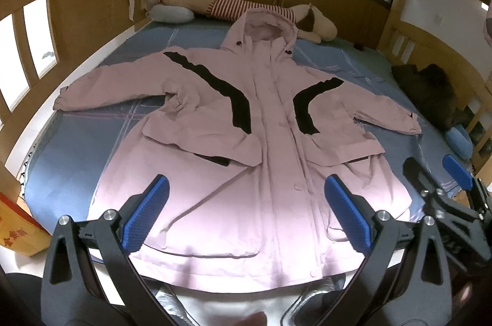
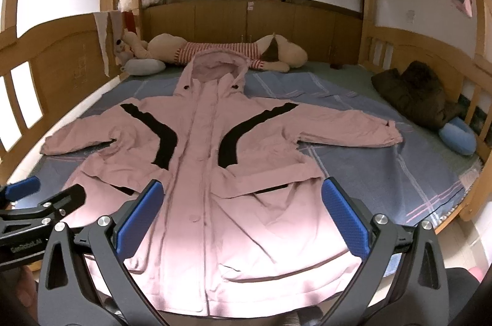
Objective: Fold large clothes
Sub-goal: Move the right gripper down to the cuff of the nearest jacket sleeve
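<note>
Both grippers, left gripper [image 1: 246, 203] and right gripper [image 2: 243, 206], gape above pink jacket [image 1: 261, 141]; plush dog [image 1: 246, 6] lies beyond the hood.

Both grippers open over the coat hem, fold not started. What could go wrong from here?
1. The pink coat looks slick and thick; a pinch may catch only the top layer.
2. The hood lies close to the plush toy, which a fold could snag.
3. The left gripper and right gripper sit close, so they may collide.
</note>
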Tool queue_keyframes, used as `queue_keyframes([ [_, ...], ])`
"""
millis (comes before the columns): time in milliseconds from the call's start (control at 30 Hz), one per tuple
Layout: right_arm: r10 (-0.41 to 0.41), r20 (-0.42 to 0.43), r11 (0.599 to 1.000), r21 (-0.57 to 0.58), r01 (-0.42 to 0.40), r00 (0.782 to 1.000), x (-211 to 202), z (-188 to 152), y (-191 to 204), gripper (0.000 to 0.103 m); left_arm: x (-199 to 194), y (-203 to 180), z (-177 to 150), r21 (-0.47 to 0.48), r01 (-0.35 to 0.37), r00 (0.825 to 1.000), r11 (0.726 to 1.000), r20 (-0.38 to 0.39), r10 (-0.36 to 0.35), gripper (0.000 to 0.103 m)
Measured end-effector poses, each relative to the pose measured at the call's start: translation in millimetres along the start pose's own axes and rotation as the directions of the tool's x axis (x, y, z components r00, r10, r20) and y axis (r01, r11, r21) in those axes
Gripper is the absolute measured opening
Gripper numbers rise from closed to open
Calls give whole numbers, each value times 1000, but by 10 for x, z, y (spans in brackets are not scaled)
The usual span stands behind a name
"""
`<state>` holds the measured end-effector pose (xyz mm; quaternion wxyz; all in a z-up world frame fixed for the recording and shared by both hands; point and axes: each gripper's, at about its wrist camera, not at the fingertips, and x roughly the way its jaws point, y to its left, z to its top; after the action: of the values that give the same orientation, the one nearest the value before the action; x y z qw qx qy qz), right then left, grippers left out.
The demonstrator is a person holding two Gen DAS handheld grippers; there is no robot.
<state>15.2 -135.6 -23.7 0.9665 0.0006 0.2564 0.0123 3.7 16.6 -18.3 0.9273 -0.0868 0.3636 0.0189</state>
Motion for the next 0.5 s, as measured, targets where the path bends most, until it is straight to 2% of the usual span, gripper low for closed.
queue_keyframes([
  [67, 6, -8, 1000, 0, -6, 1000, 22, -1, -35, 102, 9, 20, 22, 0, -6, 1000, 1000, -1, 6, 101],
  [167, 79, -3, 997, 3, -79, 997, 27, 27, -64, 102, 35, 117, 22, -8, 31, 999, 999, 21, -31, 101],
  [267, 154, -22, 987, 56, -153, 988, 138, 64, -246, 102, 185, 241, 49, -67, 52, 998, 996, -33, -54, 101],
  [333, 149, -6, 984, 102, -148, 989, 212, 83, -365, 102, 257, 322, 89, -109, 79, 995, 991, -52, -85, 101],
  [433, 110, 5, 979, 174, -109, 994, 350, 61, -645, 102, 255, 329, 201, -111, 122, 991, 986, -47, -128, 101],
  [500, 136, 5, 956, 262, -133, 991, 380, 81, -931, 102, 234, 315, 344, -98, 144, 989, 985, -30, -147, 101],
])
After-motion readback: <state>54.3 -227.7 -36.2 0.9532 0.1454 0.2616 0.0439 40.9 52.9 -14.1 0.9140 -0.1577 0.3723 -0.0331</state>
